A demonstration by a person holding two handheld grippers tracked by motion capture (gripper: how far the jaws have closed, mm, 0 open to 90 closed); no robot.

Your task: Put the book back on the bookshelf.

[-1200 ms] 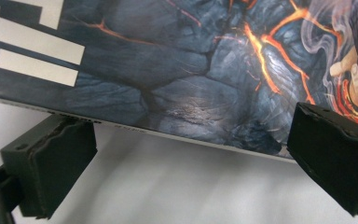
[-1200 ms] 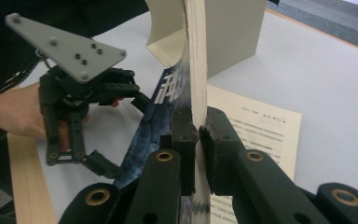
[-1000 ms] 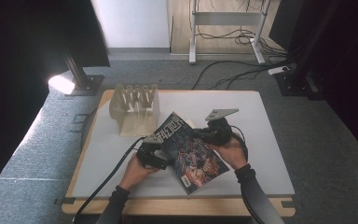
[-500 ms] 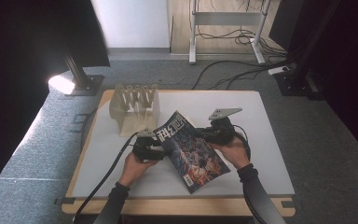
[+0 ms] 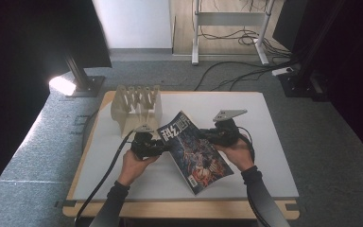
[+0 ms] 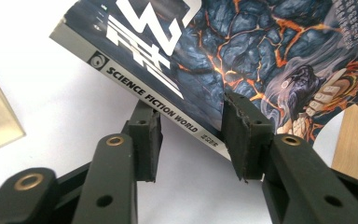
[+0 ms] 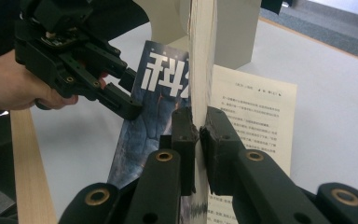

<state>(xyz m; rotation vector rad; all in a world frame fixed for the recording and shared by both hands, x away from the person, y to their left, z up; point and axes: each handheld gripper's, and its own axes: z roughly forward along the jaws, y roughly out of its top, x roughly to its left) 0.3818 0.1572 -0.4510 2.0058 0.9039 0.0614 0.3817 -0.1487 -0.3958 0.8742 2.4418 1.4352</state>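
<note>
A magazine (image 5: 194, 151) with a dark lava-pattern cover and "Science Fiction World" on its spine is held off the white table between the two grippers. My right gripper (image 5: 209, 137) is shut on the block of its page edges (image 7: 200, 70), which stands upright between the jaws (image 7: 198, 126). A printed inner page (image 7: 256, 116) shows beside them. My left gripper (image 5: 163, 147) has just been closing around the spine. In the left gripper view the spine (image 6: 168, 100) crosses the gap (image 6: 193, 135) slantwise, one pad under it and one over the cover, with room left between them.
A pale wooden slotted rack (image 5: 137, 106) stands at the back left of the table (image 5: 269, 161), just behind the left gripper. A bright lamp (image 5: 64, 85) shines on the carpet at the left. Cables and a metal stand lie beyond the far edge.
The left gripper has risen and its jaws have narrowed around the spine. The spine side of the magazine has lifted with it. The right gripper has stayed in place.
</note>
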